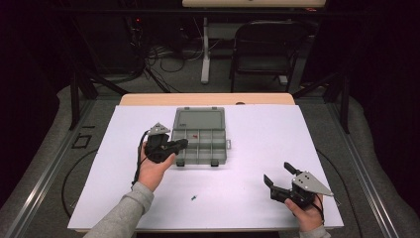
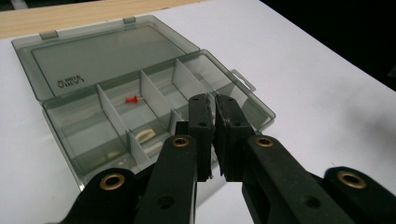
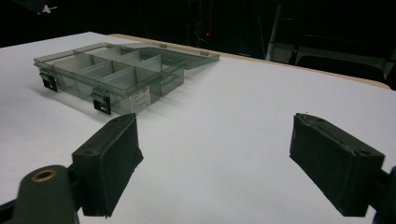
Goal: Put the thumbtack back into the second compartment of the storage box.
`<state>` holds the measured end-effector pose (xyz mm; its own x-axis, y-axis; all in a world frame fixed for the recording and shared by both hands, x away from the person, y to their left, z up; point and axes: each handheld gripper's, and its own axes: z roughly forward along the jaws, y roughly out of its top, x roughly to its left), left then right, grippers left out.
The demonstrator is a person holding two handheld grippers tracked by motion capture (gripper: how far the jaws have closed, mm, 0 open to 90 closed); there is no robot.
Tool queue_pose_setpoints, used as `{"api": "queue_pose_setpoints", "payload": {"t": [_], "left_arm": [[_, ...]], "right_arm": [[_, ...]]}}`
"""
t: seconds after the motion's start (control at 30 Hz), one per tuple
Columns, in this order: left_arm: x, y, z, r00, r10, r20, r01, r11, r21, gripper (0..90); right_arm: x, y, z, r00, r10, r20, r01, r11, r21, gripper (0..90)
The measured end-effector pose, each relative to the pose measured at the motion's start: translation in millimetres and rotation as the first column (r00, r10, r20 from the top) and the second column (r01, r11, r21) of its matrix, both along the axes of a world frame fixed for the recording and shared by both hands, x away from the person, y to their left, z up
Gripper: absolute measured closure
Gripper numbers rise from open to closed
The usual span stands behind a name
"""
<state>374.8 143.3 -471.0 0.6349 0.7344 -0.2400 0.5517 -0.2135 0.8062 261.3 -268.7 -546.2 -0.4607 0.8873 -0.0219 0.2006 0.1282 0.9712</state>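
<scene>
Your left tongs (image 1: pixel 182 144) hover at the near left corner of the compartment box (image 1: pixel 200 136), jaws drawn almost together with only a thin slit between them and nothing held; in the left gripper view the same tongs (image 2: pixel 214 105) point over the box's front compartments. The box (image 2: pixel 140 100) is a smoky transparent organiser lying open near the middle of the white tabletop (image 1: pixel 257 144), its lid (image 1: pixel 199 118) folded flat behind it toward the far edge. A small red pushpin (image 2: pixel 132 99) lies in a middle compartment of the back row, and pale objects, too blurred to identify, sit in the front compartments. Your right tongs (image 1: pixel 279 175) rest low over the near right part of the tabletop, well apart from the box, jaws spread wide and empty; the right gripper view shows bare white surface between them (image 3: pixel 215 154) and the box (image 3: pixel 112 74) farther off at the left. A small green item (image 1: pixel 194 198) lies alone on the tabletop near the front edge, between your two hands.
</scene>
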Motion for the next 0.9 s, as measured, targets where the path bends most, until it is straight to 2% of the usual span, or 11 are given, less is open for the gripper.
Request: {"api": "queue_pose_setpoints", "payload": {"t": [0.37, 0.67, 0.9], "left_arm": [[23.0, 0.2, 12.3, 0.9992, 0.038, 0.013, -0.039, 0.9992, 0.008, 85.4], [44.9, -14.3, 6.5, 0.9972, 0.074, 0.002, -0.074, 0.9967, 0.033, 85.4], [54.1, -23.8, -3.3, 0.9961, 0.087, -0.010, -0.087, 0.9942, 0.064, 85.4]], "right_arm": [[0.3, 0.1, -0.1, 1.0000, 0.000, 0.000, 0.000, 1.000, -0.001, 15.4], [0.3, 0.1, -0.3, 1.0000, 0.000, -0.001, 0.000, 1.000, -0.002, 15.4], [0.5, -0.7, -0.3, 1.0000, 0.000, -0.002, 0.000, 1.000, -0.002, 15.4]]}}
